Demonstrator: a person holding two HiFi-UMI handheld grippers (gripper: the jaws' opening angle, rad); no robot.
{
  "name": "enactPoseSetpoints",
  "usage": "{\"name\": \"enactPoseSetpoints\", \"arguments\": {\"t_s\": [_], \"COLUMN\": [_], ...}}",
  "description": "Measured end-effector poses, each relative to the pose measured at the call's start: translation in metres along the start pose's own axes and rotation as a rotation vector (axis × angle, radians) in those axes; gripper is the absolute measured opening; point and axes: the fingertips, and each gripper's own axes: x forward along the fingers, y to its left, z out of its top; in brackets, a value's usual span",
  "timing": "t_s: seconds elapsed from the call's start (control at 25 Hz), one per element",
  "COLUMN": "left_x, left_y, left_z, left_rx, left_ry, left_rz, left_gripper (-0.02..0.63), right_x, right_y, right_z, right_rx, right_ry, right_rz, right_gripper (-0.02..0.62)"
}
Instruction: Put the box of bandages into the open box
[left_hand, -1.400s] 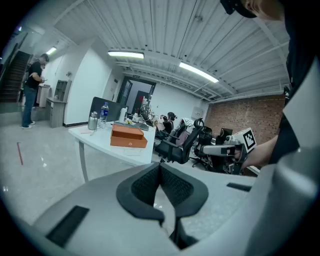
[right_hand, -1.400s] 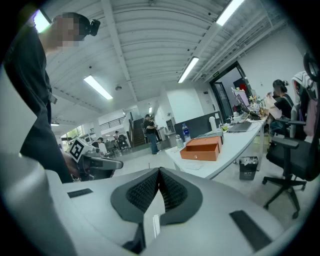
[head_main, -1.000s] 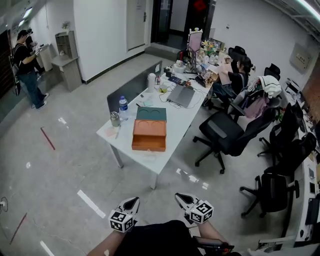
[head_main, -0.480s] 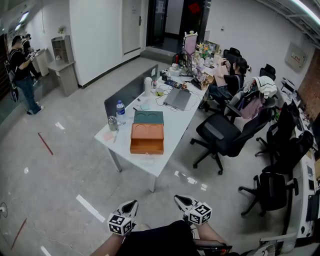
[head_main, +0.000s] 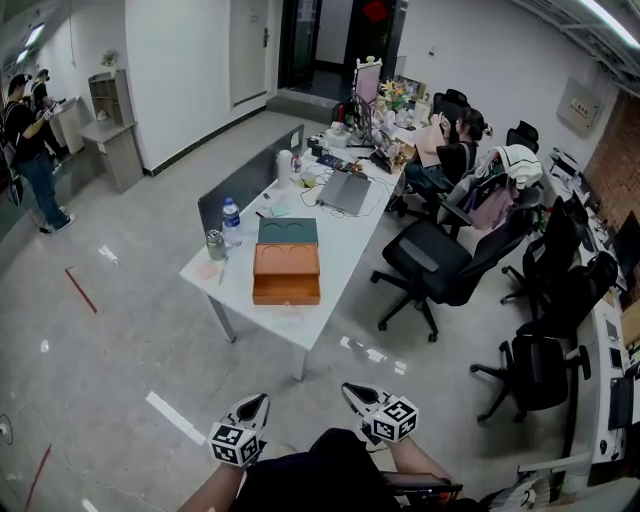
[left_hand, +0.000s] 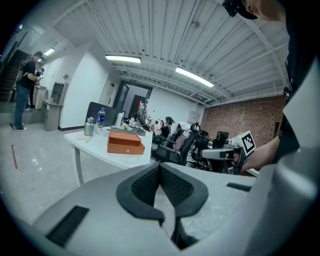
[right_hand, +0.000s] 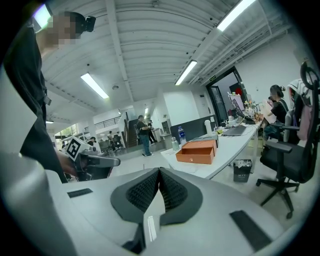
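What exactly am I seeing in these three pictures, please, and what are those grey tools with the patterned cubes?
A person wears a head camera and holds a two-jaw tool in each hand: the left hand-held gripper and right hand-held gripper. One picture looks down from the head; the others look along each tool's jaws. Both are shut and empty. Ahead stands a white table with an orange box, a bottle and a laptop.

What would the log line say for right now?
left gripper: shut, empty | right gripper: shut, empty | orange box: on white table, far off
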Motion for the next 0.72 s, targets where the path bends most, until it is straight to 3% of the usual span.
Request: {"name": "enactPoseSetpoints", "arguments": {"t_s": [0.36,0.72], "left_x": [0.014,0.056], "left_y": [0.018,0.042], "left_z": [0.007,0.028], "left_rx": [-0.006,-0.011], "left_ry": [0.008,0.009], "left_rz": [0.024,0.072], "left_gripper": [0.008,0.008], "right_x": [0.030,0.073], "right_y": [-0.015,-0.059], "right_z": [0.000,0.018], "right_rx": [-0.016,-0.033], "right_ry": [0.028,0.053], "right_rz": [0.025,0.082], "right_gripper": [0.026,0.026]}}
